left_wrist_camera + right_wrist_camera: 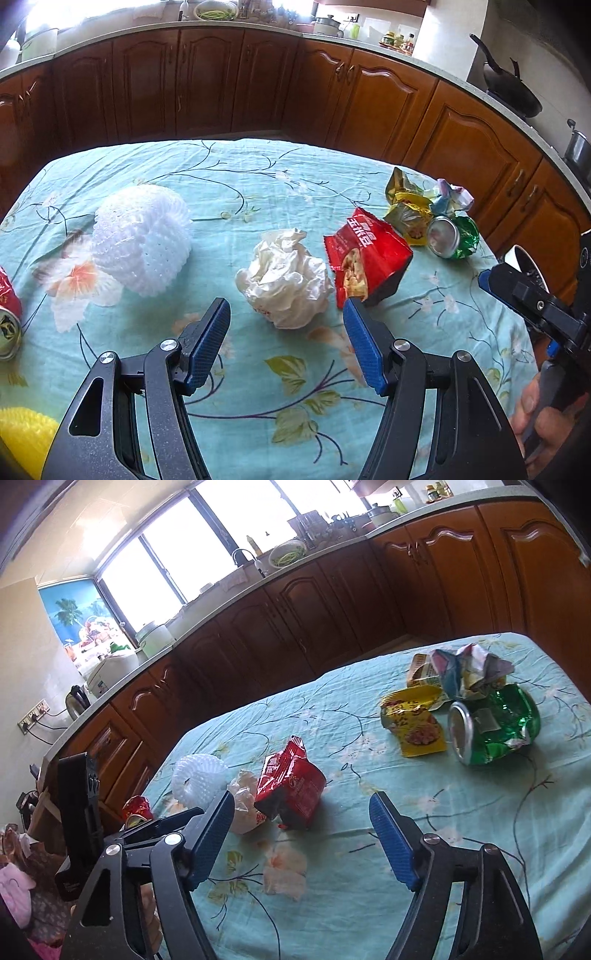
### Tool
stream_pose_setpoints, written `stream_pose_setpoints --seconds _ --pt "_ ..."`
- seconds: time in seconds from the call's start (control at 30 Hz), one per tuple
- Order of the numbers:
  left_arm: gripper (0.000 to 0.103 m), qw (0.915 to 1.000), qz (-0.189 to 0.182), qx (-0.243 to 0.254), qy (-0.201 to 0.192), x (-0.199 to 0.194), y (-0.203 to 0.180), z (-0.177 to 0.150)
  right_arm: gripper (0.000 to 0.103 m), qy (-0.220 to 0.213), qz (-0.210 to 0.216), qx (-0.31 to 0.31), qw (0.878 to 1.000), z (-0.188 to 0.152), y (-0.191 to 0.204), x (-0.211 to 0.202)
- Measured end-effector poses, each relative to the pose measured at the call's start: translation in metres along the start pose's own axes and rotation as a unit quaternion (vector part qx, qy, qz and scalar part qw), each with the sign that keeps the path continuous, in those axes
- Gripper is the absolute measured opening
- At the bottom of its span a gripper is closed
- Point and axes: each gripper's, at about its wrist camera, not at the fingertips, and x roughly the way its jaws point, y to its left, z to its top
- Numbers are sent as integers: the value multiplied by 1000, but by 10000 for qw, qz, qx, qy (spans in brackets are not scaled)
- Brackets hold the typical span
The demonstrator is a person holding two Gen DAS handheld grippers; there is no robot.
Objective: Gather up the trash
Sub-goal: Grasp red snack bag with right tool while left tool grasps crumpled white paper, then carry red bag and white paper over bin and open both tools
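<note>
Trash lies on a table with a floral teal cloth point(258, 184). My left gripper point(286, 314) is open and empty, with a crumpled white paper ball point(284, 277) just ahead between its fingers. A red snack bag point(365, 254) lies right of the ball, a white foam fruit net point(144, 240) left. Further right lie yellow wrappers point(406, 214), a crushed green can point(450, 236) and crumpled paper point(450, 195). My right gripper point(301, 812) is open and empty, just short of the red bag point(291, 786), with the green can point(491, 731) farther right.
A red can point(7, 314) lies at the table's left edge and a yellow foam net point(26, 439) at the near left. Wooden kitchen cabinets point(221, 85) and a worktop run behind the table. A black and white bin point(524, 266) stands beyond the right edge.
</note>
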Motion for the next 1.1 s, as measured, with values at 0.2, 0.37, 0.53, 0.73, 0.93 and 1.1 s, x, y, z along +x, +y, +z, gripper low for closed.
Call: stream_pose_setpoints --seconds 0.2,0.37,0.53,0.73,0.93,1.1 --pt "65 9999 -20 108 55 9 5 8 69 367 170 212 9990 4 -2 36" --pt "65 9997 -92 201 142 24 0 13 45 571 234 313 9976 9 -2 58" --pt "60 9992 -241 269 184 33 -4 16 18 580 181 269 9978 9 -6 54" --pt "37 9986 -363 340 156 35 -11 20 11 362 87 322 9988 7 -17 22" --pt "30 9978 -575 325 97 23 -22 21 10 22 13 549 9985 3 -36 -22" --pt "29 9953 -878 408 78 12 -46 17 10 -246 -174 746 9968 -3 -56 -61"
